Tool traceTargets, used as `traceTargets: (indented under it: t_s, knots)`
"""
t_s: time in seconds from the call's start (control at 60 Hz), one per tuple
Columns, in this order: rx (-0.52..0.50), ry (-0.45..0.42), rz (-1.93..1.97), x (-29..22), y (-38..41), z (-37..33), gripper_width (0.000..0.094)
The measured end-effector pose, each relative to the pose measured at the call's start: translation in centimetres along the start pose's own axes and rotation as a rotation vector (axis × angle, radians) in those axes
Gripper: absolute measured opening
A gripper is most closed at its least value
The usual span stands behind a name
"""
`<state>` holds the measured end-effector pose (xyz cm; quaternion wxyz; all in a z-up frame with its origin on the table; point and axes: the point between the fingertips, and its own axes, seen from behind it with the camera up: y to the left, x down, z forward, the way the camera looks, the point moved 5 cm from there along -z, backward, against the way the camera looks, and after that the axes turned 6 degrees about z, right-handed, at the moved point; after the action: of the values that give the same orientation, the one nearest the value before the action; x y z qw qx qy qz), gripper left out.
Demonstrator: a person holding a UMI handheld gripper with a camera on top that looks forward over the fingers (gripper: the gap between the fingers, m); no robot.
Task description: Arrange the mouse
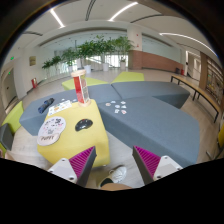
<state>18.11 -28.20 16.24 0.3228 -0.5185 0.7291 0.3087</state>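
Near the yellow tabletop's (pixel 70 140) right edge lies a dark mouse (pixel 84 125), ahead of the hand-held gripper (pixel 115 163), whose fingers stand apart, holding nothing. Best approach: descend squarely, straddling the mouse's sides before closing.

Ahead of me spreads a grey-blue angular seating block (pixel 150 112) beside a yellow table (pixel 75 138), with potted green plants (pixel 95 50) beyond, under long ceiling light strips (pixel 123 11) in a bright hall.
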Motion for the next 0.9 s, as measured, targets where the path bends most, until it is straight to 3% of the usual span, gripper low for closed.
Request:
traceTargets:
  t_s: [0.45, 0.567, 0.75, 0.9]
  knots:
    - [-0.040, 0.013, -0.134, -2.0, 2.1, 7.7, 0.0841]
    - [-0.130, -0.021, -0.094, -2.3, 5.8, 11.6, 0.0837]
    - [-0.267, 0.004, -0.057, -0.7, 12.3, 19.1, 0.0833]
    - [-0.269, 0.072, -0.073, 0.4, 15.0, 24.6, 0.0825]
